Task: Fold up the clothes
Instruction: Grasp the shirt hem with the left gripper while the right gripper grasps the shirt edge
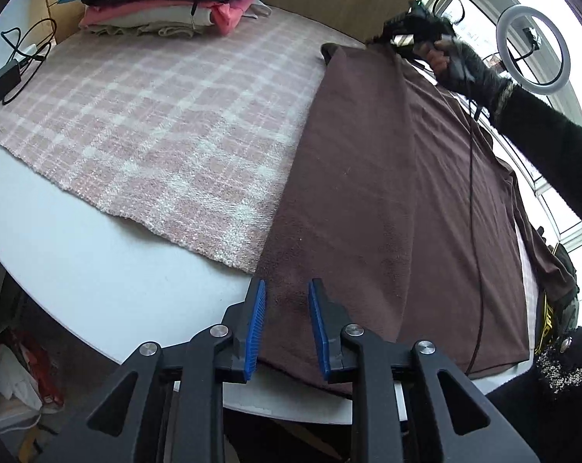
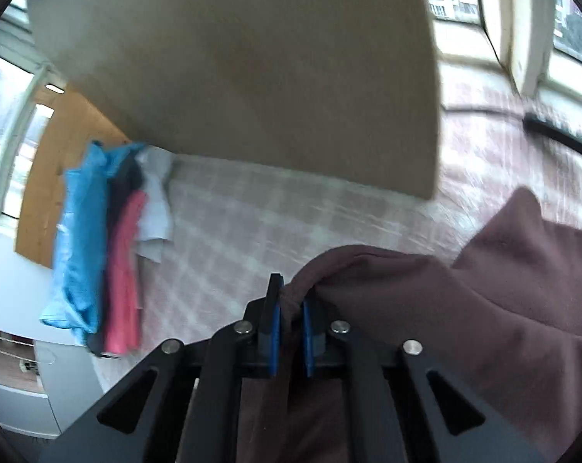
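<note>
A brown garment (image 1: 387, 200) lies spread flat over the right half of a pink plaid cloth (image 1: 167, 123) on the white table (image 1: 98, 270). My left gripper (image 1: 287, 289) sits at the garment's near corner, its blue pads apart, with flat brown cloth showing in the gap. A hand in a black sleeve holds my right gripper (image 1: 406, 34) at the garment's far corner. In the right wrist view the right gripper (image 2: 291, 293) is shut on a bunched fold of the brown garment (image 2: 484, 308), which is lifted off the plaid cloth (image 2: 252, 223).
A stack of folded clothes (image 1: 167, 4), blue on top, sits at the table's far side (image 2: 98, 239). A tan board (image 2: 252, 77) stands behind it. Black cables and a charger (image 1: 5, 77) lie at the left edge. A thin cable (image 1: 472, 193) crosses the garment. A ring light (image 1: 534, 44) stands by the window.
</note>
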Tool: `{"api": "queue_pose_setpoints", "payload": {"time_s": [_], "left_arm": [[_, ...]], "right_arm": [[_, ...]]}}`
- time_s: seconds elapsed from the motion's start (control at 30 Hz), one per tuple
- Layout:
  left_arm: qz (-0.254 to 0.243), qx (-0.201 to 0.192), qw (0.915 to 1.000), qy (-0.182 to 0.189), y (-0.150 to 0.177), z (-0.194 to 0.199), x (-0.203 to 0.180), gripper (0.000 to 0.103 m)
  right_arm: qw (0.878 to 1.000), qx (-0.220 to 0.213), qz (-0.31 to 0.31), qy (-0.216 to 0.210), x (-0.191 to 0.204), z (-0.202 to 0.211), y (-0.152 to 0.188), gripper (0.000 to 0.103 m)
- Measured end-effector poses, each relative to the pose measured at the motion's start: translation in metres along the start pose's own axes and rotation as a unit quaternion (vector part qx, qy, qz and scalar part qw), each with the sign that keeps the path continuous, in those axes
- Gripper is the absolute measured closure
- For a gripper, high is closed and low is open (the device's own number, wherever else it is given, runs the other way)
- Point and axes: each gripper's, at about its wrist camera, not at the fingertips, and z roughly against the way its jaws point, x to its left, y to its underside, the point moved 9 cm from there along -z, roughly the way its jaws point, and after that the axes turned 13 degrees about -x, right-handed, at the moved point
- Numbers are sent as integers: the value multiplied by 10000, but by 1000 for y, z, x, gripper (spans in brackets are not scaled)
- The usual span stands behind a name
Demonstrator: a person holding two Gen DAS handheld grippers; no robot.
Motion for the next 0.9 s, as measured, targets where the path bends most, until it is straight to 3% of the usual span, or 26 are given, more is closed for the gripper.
{"api": "queue_pose_setpoints", "payload": {"time_s": [0.07, 0.13, 0.17, 0.23, 0.27, 0.3, 0.37, 0.47, 0.63, 0.7, 0.8, 0.9], "left_arm": [[61, -43, 10000, 20, -2, 6, 1, 80], [-8, -160, 9998, -120, -4, 14, 3, 70], [-46, -245, 9995, -190, -5, 19, 5, 65], [-54, -352, 9992, -199, -6, 24, 8, 63], [-39, -345, 9992, -207, -6, 24, 10, 63], [-29, -329, 9992, -233, -5, 23, 11, 63], [-102, -206, 9994, -259, -4, 16, 11, 63], [-382, -122, 9989, -245, -1, 8, 3, 63], [-564, 54, 9982, -190, 11, -3, -6, 67], [-583, 34, 9980, -252, 11, -4, -7, 71], [-671, -40, 9973, -310, 13, -6, -8, 77], [-691, -121, 9971, -294, 15, -4, -5, 86]], "right_arm": [[9997, 114, 162, 134, -2, 2, 7, 92], [9995, 126, 122, 264, 0, 20, 8, 85], [9992, -15, 209, 339, 5, 30, 6, 83], [9949, -415, 787, 472, 27, 60, 6, 83], [9931, -398, 1041, 374, 41, 68, 13, 77], [9914, -238, 1269, 189, 57, 71, 23, 62], [9880, 140, 1537, 38, 88, 65, 51, 49], [9825, 561, 1758, 249, 119, 38, 85, 49], [9544, 562, 2734, 1056, 140, 4, 110, 49], [9566, 749, 2542, 1209, 135, -1, 114, 49], [9827, 725, 1477, 845, 131, 18, 108, 49], [9902, 879, 682, 844, 123, 28, 108, 49]]}}
